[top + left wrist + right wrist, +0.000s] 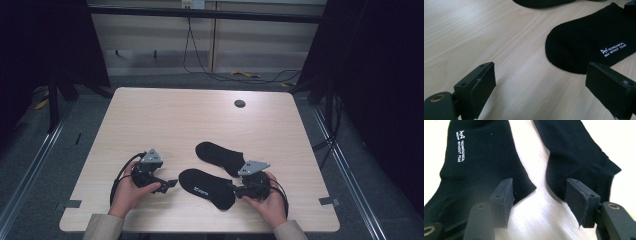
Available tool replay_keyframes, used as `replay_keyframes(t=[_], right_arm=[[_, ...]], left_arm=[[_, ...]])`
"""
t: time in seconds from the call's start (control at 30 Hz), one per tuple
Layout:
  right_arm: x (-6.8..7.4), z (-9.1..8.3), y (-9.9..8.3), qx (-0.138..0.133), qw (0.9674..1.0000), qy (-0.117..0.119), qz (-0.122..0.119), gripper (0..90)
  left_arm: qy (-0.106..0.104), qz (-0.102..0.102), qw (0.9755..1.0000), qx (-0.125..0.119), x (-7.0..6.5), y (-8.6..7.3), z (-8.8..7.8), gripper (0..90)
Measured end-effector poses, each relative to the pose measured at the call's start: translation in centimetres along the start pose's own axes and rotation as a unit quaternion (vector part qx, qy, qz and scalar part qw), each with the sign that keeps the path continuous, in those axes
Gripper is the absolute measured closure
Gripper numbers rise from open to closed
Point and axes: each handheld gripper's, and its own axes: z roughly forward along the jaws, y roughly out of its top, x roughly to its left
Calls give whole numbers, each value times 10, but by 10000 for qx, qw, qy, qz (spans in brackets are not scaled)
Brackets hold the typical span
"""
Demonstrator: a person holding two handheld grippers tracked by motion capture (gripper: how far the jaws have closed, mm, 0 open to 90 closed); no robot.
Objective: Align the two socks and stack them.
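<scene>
Two black socks lie flat on the wooden table [150, 120], both in the near half. The printed sock [207, 187] sits nearest the person, at about six o'clock from the table's middle, with white lettering on it; the plain sock [220, 156] lies just beyond it toward four o'clock, close but apart from it. The left gripper [170, 184], at about seven o'clock, points at the toe of the printed sock, jaws wide apart over bare wood with nothing between them. The right gripper [236, 189], at about five o'clock, rests by the cuffs of both socks, its jaws partly open; one jaw lies over the printed sock's cuff edge, the other by the plain sock's, pressing on neither.
</scene>
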Motion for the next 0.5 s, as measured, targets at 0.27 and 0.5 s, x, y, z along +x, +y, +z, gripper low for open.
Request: replay_keyframes(t=[0.27, 0.5], right_arm=[[-8, -6, -6, 15, 9999, -144, 87, 411], [-11, -14, -7, -135, 9996, -174, 200, 424]], left_arm=[[-2, 5, 10000, -41, -6, 11, 11, 95], [4, -5, 10000, -26, -6, 14, 15, 151]])
